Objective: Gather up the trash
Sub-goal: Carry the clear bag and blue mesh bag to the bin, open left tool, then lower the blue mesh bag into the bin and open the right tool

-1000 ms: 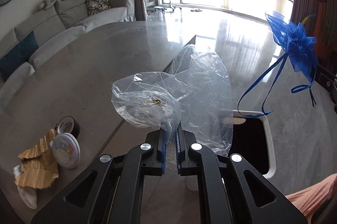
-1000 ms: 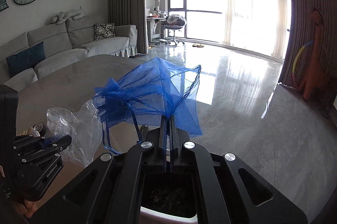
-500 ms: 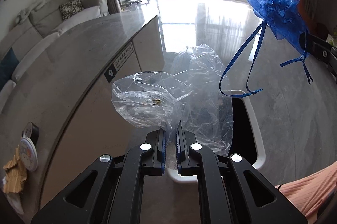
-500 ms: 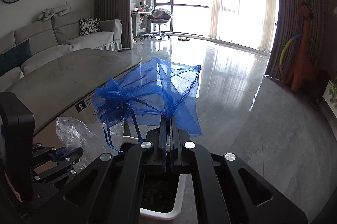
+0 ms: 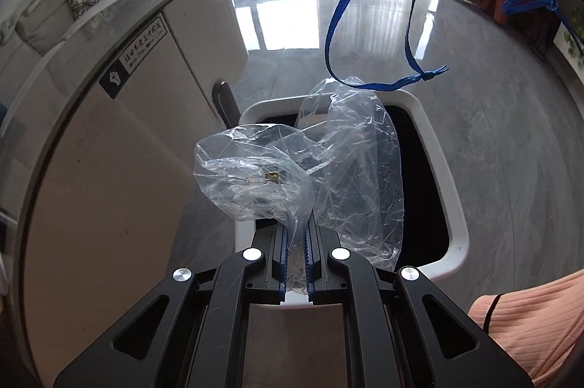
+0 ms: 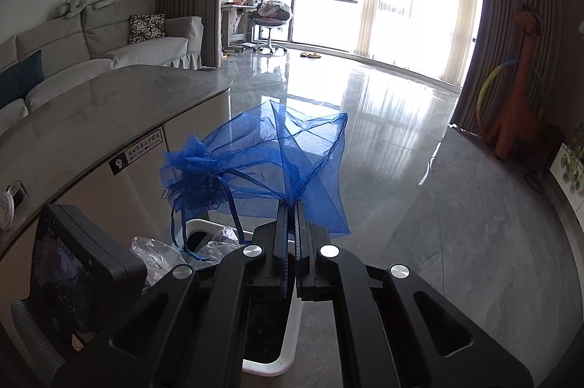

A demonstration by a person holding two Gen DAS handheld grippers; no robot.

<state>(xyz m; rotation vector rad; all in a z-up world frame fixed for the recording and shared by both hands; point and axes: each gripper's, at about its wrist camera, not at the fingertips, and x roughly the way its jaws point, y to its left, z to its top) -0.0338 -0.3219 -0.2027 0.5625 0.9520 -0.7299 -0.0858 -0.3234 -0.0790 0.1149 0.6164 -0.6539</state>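
Trash, two pieces, both held over the white bin (image 5: 443, 191). Left wrist view: clear plastic bag (image 5: 303, 176), crumpled, pinched by a fold in the nearly closed left gripper (image 5: 296, 234); likely weightless, limp, slippery, best held by bunched film. Right wrist view: blue mesh pouch (image 6: 262, 165) with ribbon drawstring (image 6: 233, 216), clamped at an edge in the shut right gripper (image 6: 291, 220); likely soft, light, snag-prone.

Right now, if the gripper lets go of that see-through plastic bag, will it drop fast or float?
Probably float: the clear plastic bag looks thin, crinkled and nearly empty. It is likely floppy, bulging loosely above the left gripper. It might drift and snag the white bin's rim.
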